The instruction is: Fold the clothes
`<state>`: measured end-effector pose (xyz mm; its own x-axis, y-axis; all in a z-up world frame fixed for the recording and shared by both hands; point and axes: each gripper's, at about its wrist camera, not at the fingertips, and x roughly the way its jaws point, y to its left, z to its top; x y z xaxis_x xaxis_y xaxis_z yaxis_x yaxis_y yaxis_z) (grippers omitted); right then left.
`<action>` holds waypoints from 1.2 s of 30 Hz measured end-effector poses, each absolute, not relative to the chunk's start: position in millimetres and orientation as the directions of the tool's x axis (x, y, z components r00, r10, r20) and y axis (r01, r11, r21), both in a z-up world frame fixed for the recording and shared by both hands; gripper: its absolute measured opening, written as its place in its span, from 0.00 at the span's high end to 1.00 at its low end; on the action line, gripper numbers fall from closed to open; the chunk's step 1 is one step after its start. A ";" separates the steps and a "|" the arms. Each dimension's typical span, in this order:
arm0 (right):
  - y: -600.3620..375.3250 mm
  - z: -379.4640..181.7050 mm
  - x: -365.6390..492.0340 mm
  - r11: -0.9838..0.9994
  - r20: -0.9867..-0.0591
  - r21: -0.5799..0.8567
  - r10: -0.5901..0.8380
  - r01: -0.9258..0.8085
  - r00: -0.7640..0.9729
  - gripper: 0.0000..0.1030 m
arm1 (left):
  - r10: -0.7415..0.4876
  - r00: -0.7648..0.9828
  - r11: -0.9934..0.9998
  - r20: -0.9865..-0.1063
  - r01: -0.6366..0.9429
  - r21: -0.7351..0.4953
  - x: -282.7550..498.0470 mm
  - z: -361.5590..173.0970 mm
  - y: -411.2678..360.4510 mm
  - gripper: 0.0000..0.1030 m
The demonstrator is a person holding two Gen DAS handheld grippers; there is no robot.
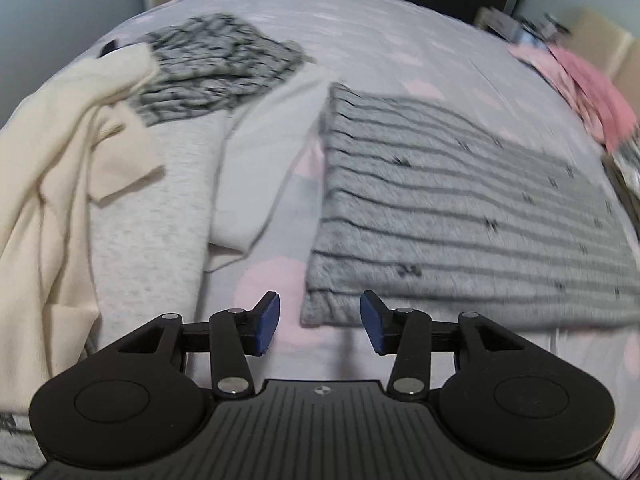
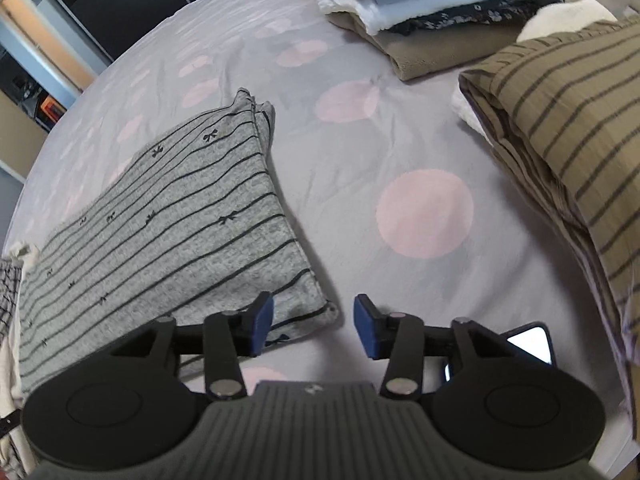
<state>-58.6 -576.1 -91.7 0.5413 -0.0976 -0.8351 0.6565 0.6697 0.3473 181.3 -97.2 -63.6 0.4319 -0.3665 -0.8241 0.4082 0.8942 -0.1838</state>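
Note:
A grey garment with thin dark stripes and small bows (image 1: 460, 216) lies folded flat on the bed. In the right wrist view the same striped garment (image 2: 168, 224) stretches away to the left. My left gripper (image 1: 320, 326) is open just over the garment's near left corner, and its blue pads hold nothing. My right gripper (image 2: 313, 328) is open too, over the near right corner, with only cloth and sheet below its pads.
The bed sheet (image 2: 424, 212) is lilac with pink dots. An unfolded heap of cream (image 1: 52, 152), light grey and dark patterned clothes lies at the left. Folded stacks (image 2: 432, 4) and a brown striped bundle (image 2: 568, 120) sit at the right. A lit phone (image 2: 532, 344) lies by my right gripper.

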 end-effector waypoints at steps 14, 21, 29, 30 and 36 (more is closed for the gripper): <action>-577.5 -124.8 -41.8 0.600 -0.872 0.399 0.015 0.693 0.489 0.41 | -0.374 0.338 0.922 -0.864 0.240 -0.305 215.0 -98.3 -100.6 0.47; -565.6 -123.8 -19.8 0.676 -0.882 0.348 0.001 0.650 0.471 0.54 | -0.341 0.350 0.920 -0.872 0.314 -0.234 210.4 -100.9 -127.4 0.54; -552.2 -117.5 -6.9 0.745 -0.881 0.294 -0.032 0.599 0.471 0.90 | -0.322 0.365 0.910 -0.874 0.375 -0.178 205.9 -95.8 -143.7 0.82; -550.0 -116.0 -6.2 0.752 -0.881 0.285 -0.038 0.594 0.472 0.91 | -0.318 0.371 0.909 -0.872 0.382 -0.169 204.9 -94.3 -145.5 0.85; -542.4 -106.2 -1.1 0.771 -0.891 0.222 -0.088 0.597 0.446 0.92 | -0.278 0.398 0.910 -0.875 0.400 -0.107 202.1 -79.4 -153.0 0.91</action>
<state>-1.1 -542.4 -106.2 0.4455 -0.0884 -0.8909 0.5973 0.7707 0.2222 202.1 -153.0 -79.4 0.3976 -0.2776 -0.8745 0.4001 0.9102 -0.1070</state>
